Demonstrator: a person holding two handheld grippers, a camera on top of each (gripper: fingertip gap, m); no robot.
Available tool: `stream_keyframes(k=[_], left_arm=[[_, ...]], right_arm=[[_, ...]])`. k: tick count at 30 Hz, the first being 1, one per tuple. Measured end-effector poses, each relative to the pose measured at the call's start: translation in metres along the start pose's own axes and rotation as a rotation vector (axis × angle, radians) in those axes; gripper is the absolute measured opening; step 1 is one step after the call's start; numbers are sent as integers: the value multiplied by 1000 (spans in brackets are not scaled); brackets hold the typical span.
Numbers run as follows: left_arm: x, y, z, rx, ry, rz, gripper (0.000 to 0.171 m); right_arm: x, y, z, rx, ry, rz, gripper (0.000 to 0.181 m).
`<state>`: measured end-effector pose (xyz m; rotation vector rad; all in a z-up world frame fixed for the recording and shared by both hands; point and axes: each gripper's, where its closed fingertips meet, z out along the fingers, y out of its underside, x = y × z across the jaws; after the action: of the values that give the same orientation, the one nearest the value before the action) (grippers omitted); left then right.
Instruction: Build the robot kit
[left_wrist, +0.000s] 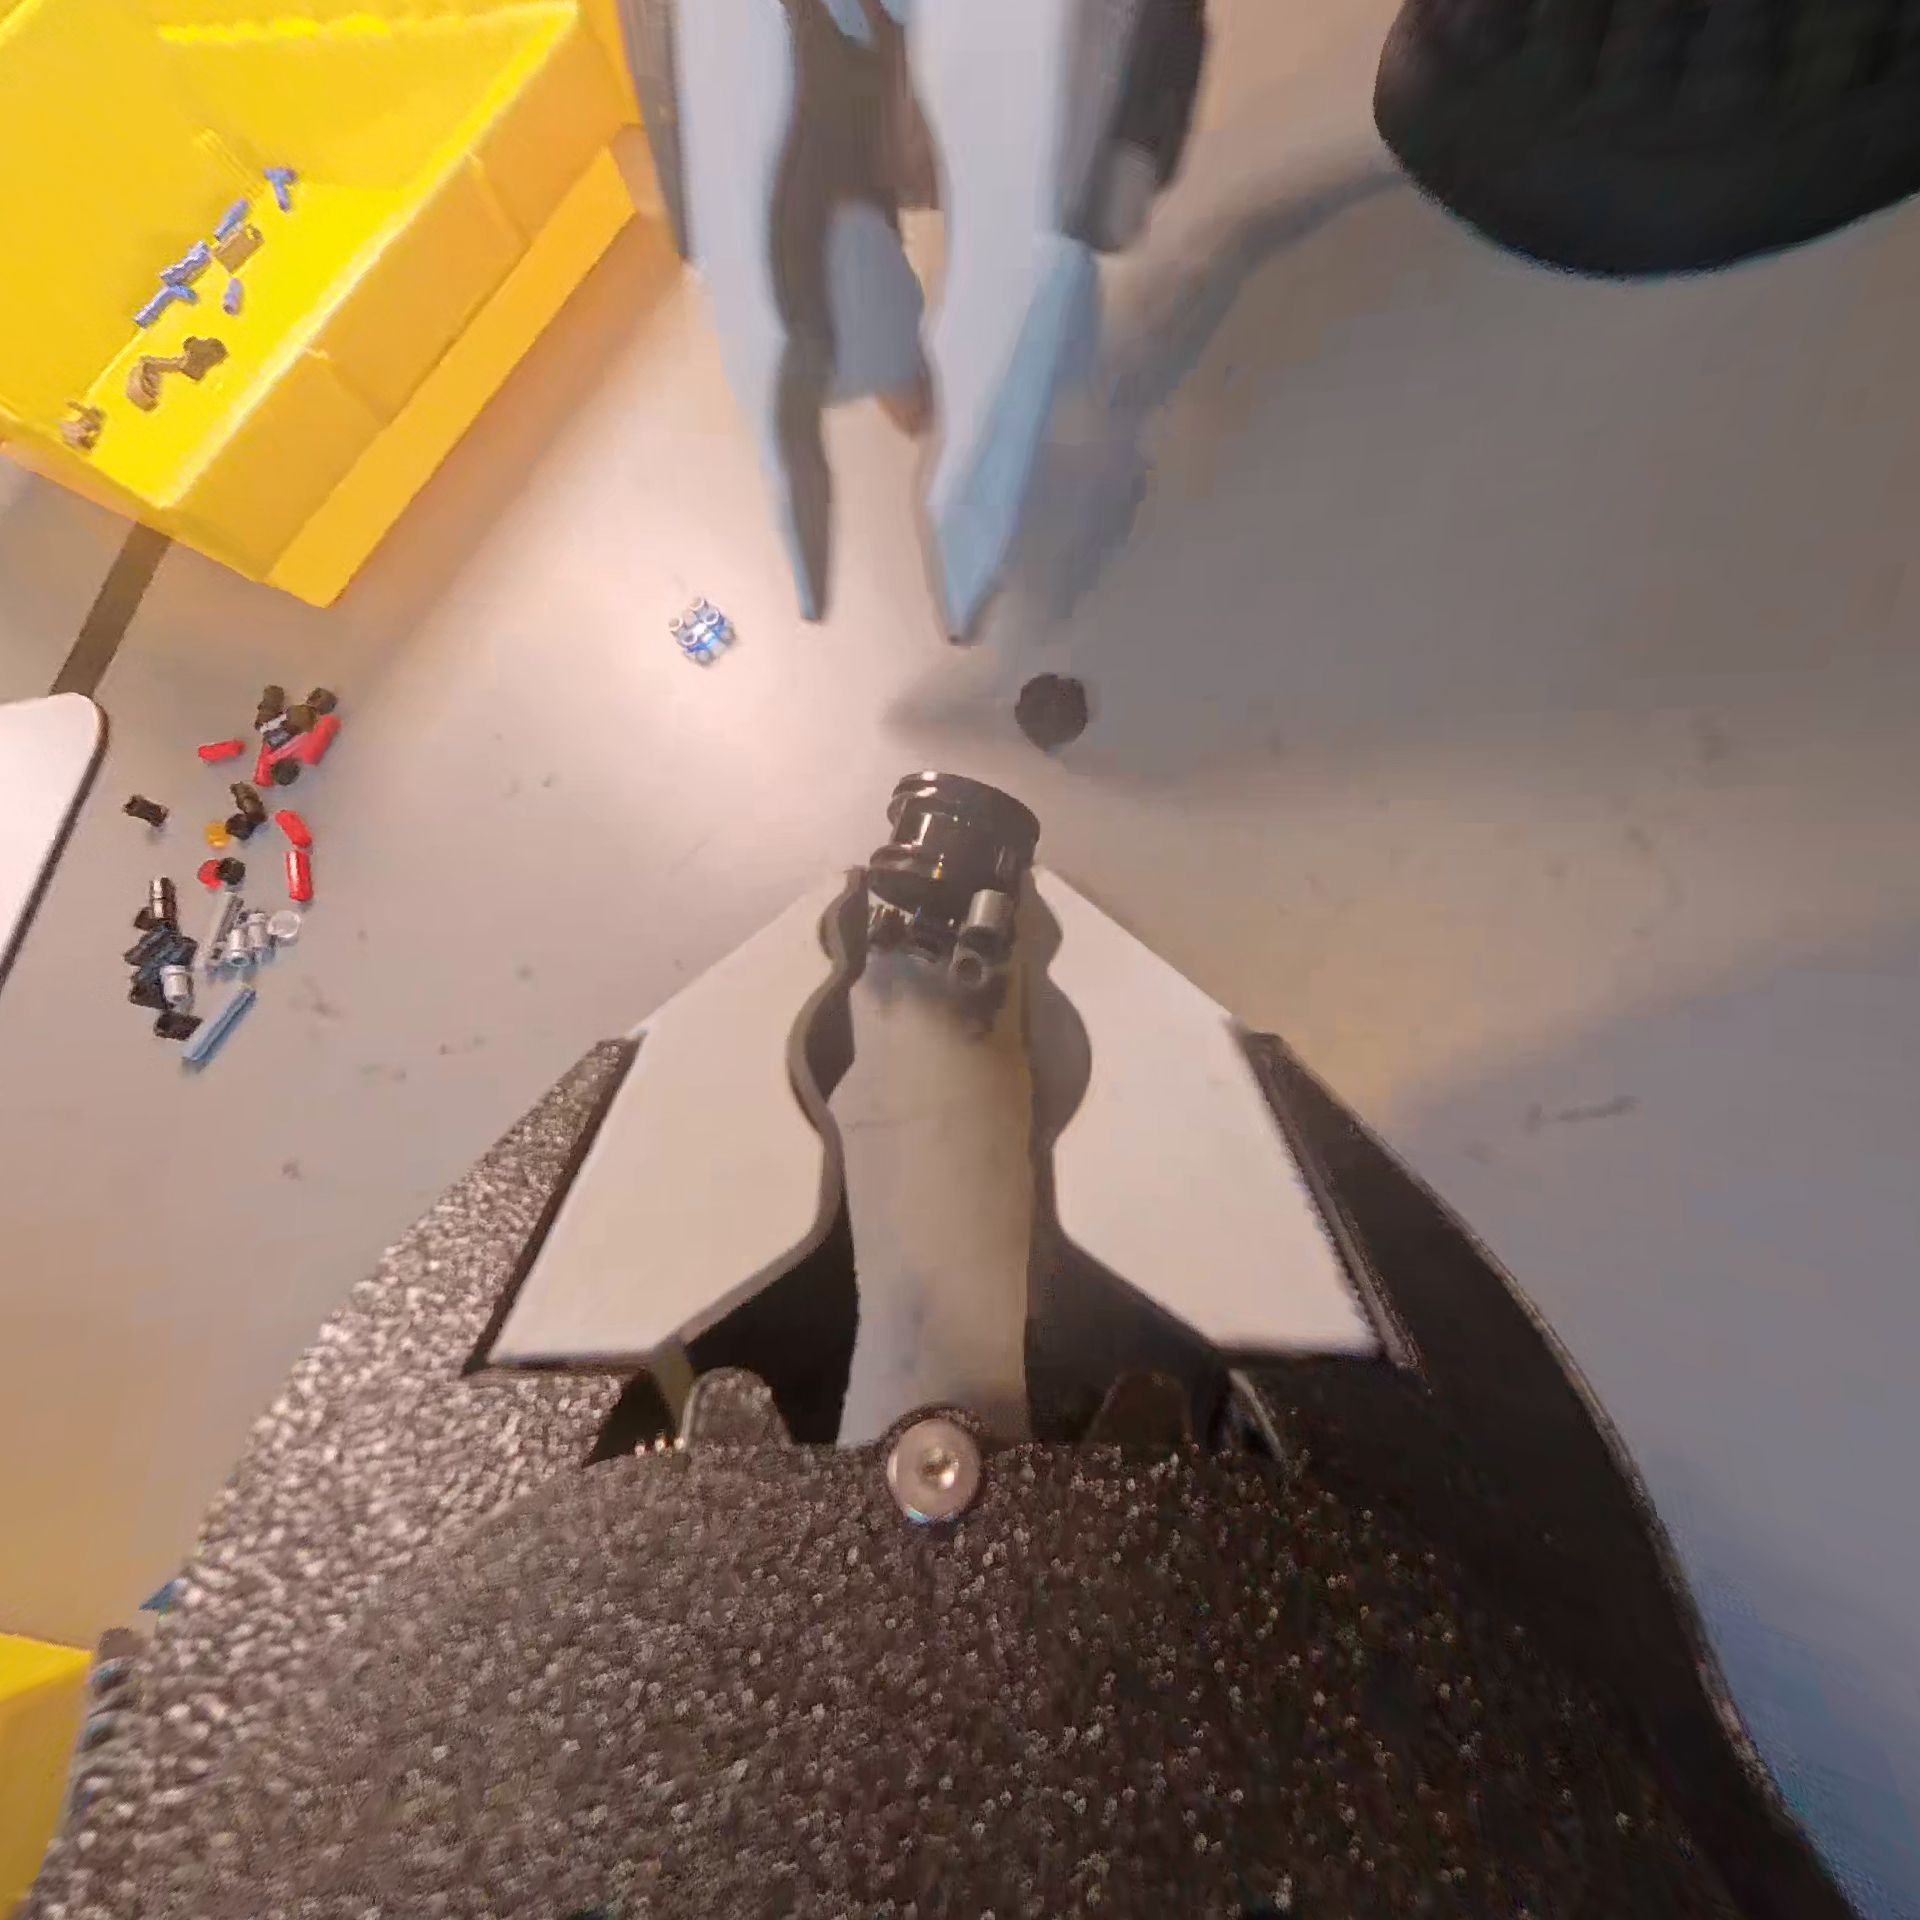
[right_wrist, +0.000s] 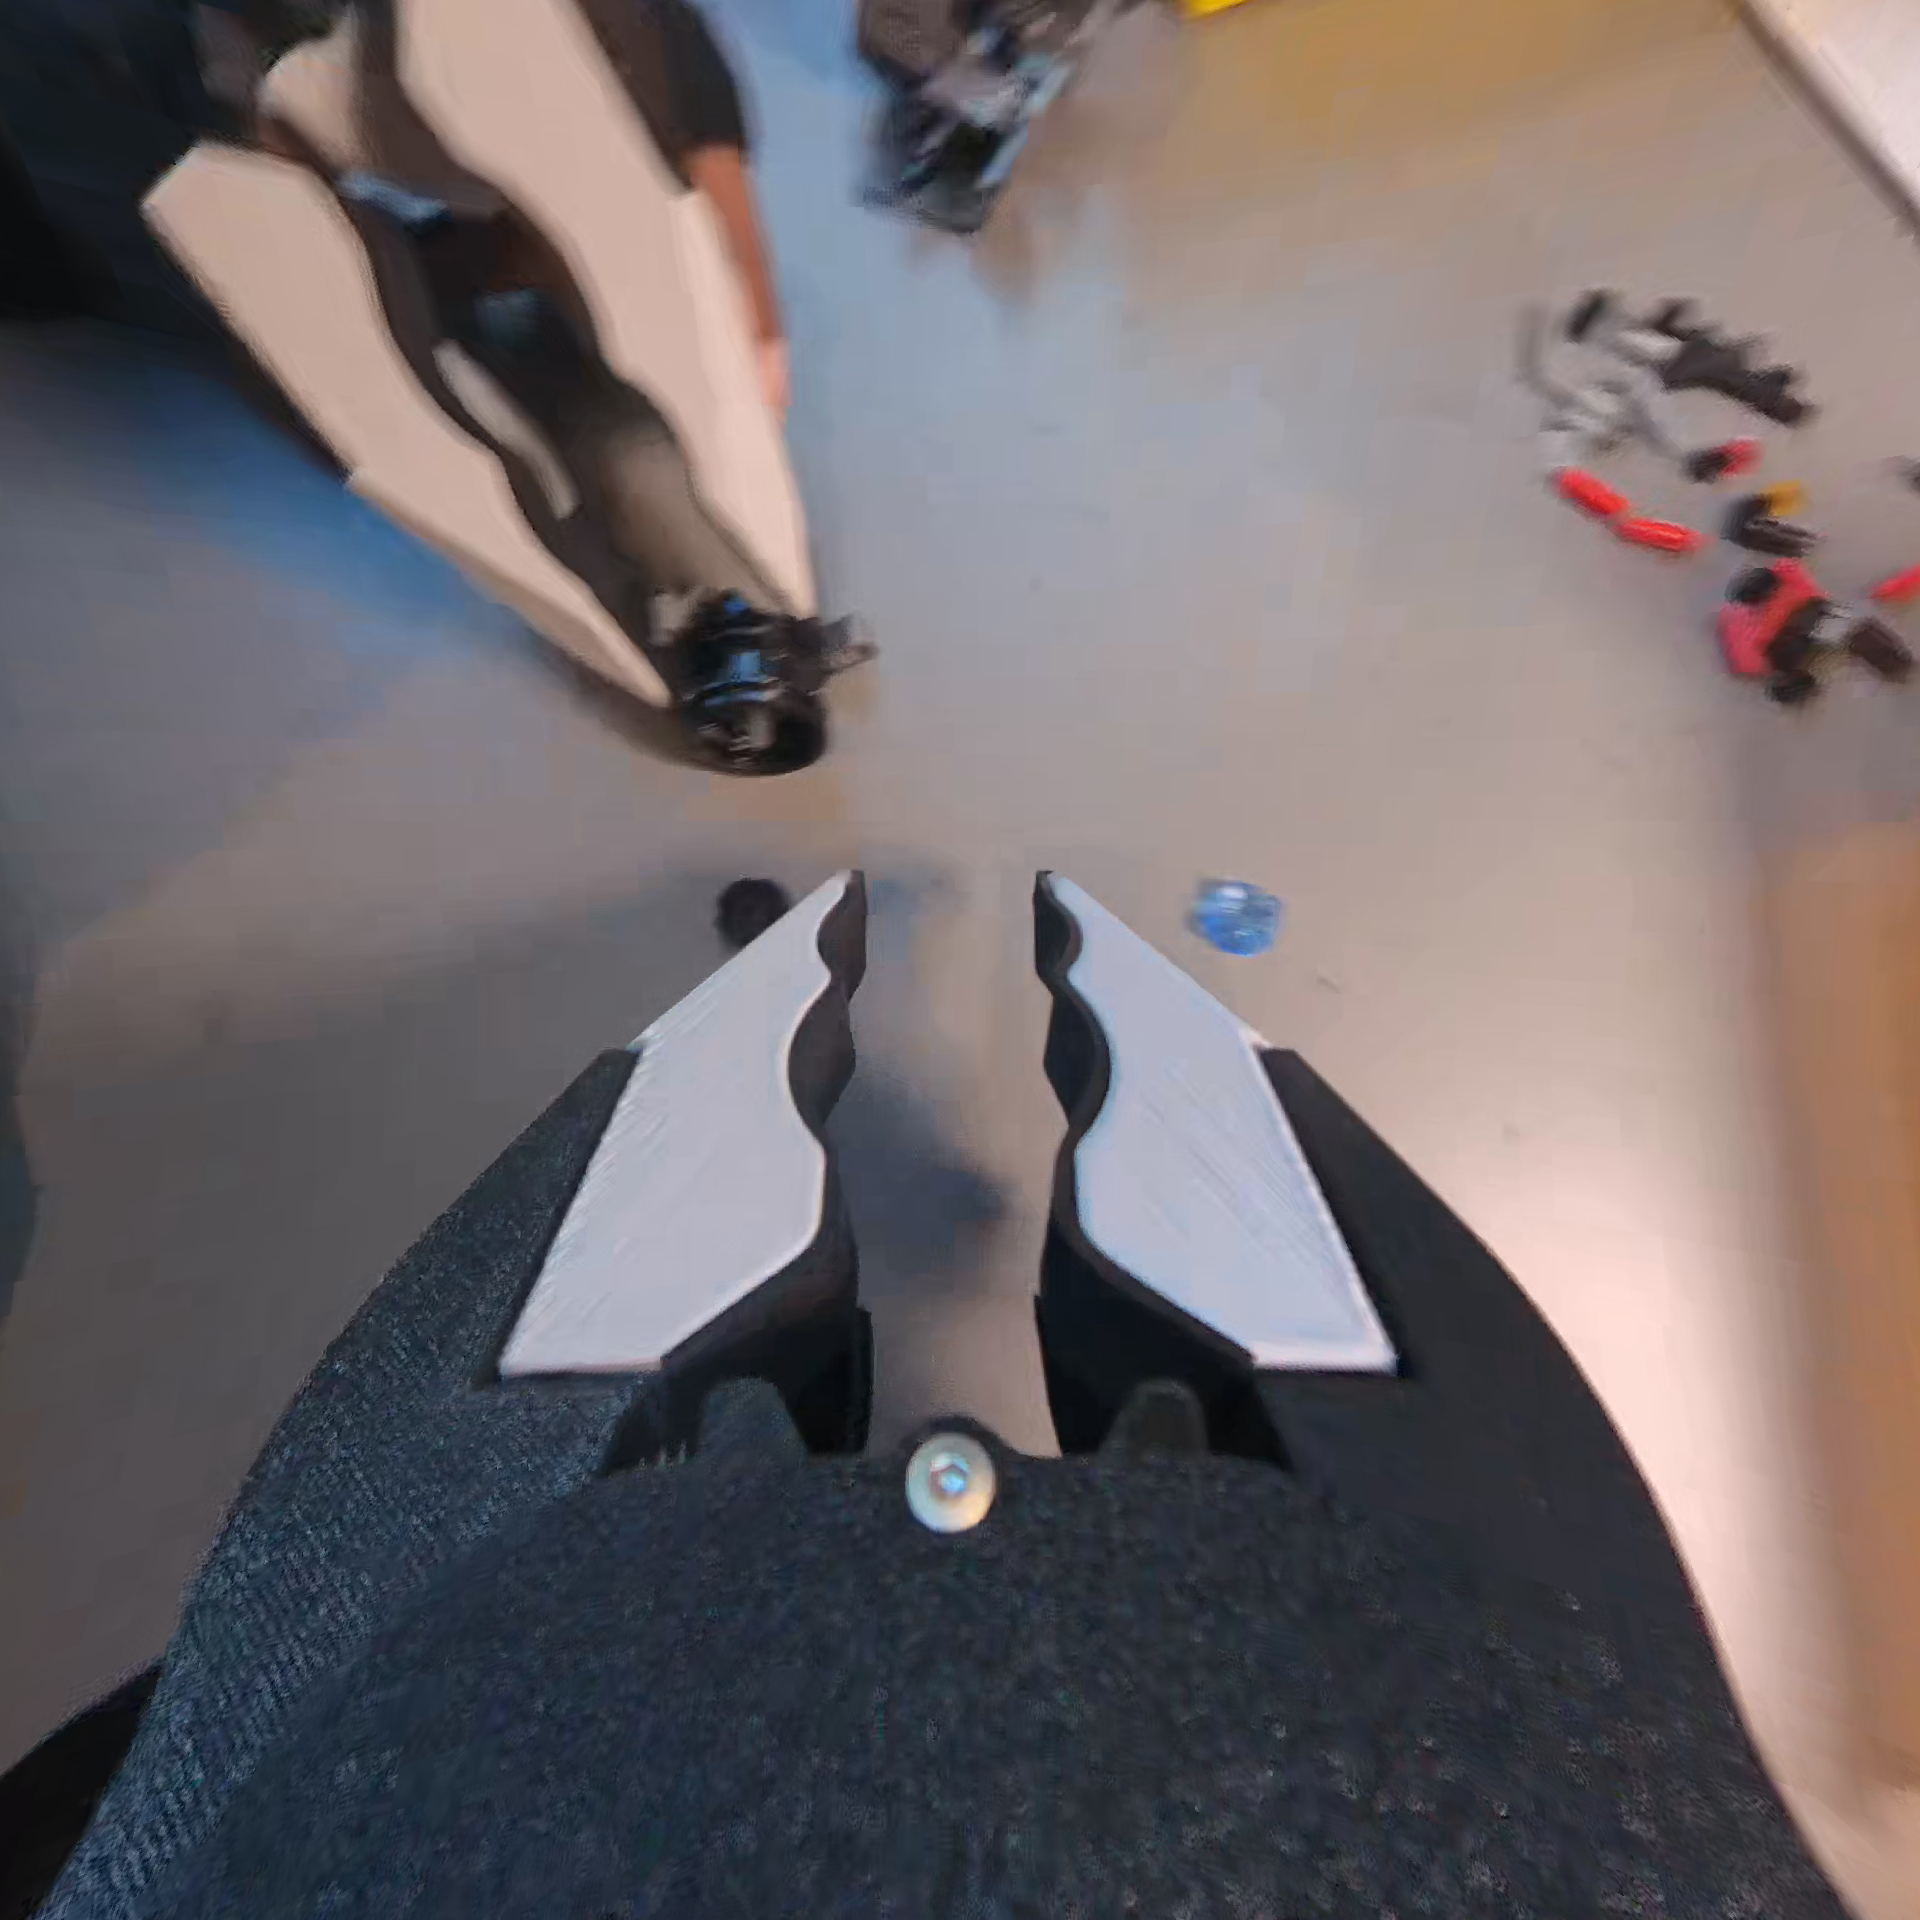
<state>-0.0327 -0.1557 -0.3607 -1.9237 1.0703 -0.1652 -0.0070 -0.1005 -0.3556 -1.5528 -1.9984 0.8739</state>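
Observation:
My left gripper (left_wrist: 940, 904) is shut on a small black wheel assembly (left_wrist: 951, 847) with grey pins under it, held above the grey table. It also shows in the right wrist view (right_wrist: 743, 675) at the far left. My right gripper (right_wrist: 951, 899) is open and empty, just above the table; in the left wrist view it hangs blurred ahead (left_wrist: 883, 613). A small black round piece (left_wrist: 1051, 709) lies between the two grippers, beside my right gripper's left finger (right_wrist: 750, 906). A small blue piece (left_wrist: 703, 631) lies near it, right of my right gripper (right_wrist: 1234, 914).
A yellow bin (left_wrist: 312, 312) with blue and dark small parts stands at the far left. A scatter of red, black and grey small parts (left_wrist: 229, 862) lies left of my left gripper, and right in the right wrist view (right_wrist: 1714, 499). A dark gloved hand (left_wrist: 1662, 125) shows top right. Across from one pair of fingers to the other is roughly 7 centimetres. To the small blue piece (left_wrist: 703, 631): right tips about 4 centimetres, left tips about 10 centimetres. Seen from the right wrist view (right_wrist: 1225, 905) as well.

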Motion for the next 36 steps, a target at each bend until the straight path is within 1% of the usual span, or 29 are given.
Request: stream_keyframes(k=[2, 4, 8, 10, 11, 12, 15, 16, 18, 19, 22, 25, 29, 34, 36], left_arm=[[-5, 5, -3, -26, -23, 28, 27], [-13, 12, -8, -46, -40, 28, 27], [-28, 30, -21, -80, -66, 3, 27], [-30, 30, -25, -65, -63, -13, 34], [-30, 28, -28, -50, -55, -25, 37], [-32, 25, -30, -33, -54, -40, 40], [-35, 12, -39, 44, -51, -98, 40], [-33, 5, -41, 77, -37, -128, 38], [-24, -8, -42, 139, 19, -187, 38], [-18, -13, -40, 154, 52, -204, 38], [-1, -14, -30, 128, 99, -185, 38], [17, -16, -20, 108, 155, -170, 37], [33, -16, -9, 60, 191, -143, 36], [42, -13, -2, 23, 213, -139, 33], [44, -10, 0, 4, 213, -129, 32]], right_arm=[[34, -2, -7, 56, 119, 100, 32], [55, 6, -6, 47, 194, 137, 32], [61, 14, 5, -18, 207, 119, 33], [62, 16, 9, -69, 221, 79, 26], [60, 14, 10, -72, 207, 72, 19], [57, 14, 11, -77, 190, 61, 12], [39, 11, 10, -62, 137, -71, 10], [27, 7, 8, -33, 106, -138, 4], [-5, -3, 1, 40, -4, -240, 4], [-16, -6, -2, 60, -31, -262, 4], [-29, -2, -3, 7, -58, -299, 4], [-53, -7, -5, 44, -168, -324, 4], [-73, -2, 3, 0, -222, -384, 4], [-78, 10, 14, -66, -226, -415, 5], [-78, 13, 15, -82, -227, -418, 9]])
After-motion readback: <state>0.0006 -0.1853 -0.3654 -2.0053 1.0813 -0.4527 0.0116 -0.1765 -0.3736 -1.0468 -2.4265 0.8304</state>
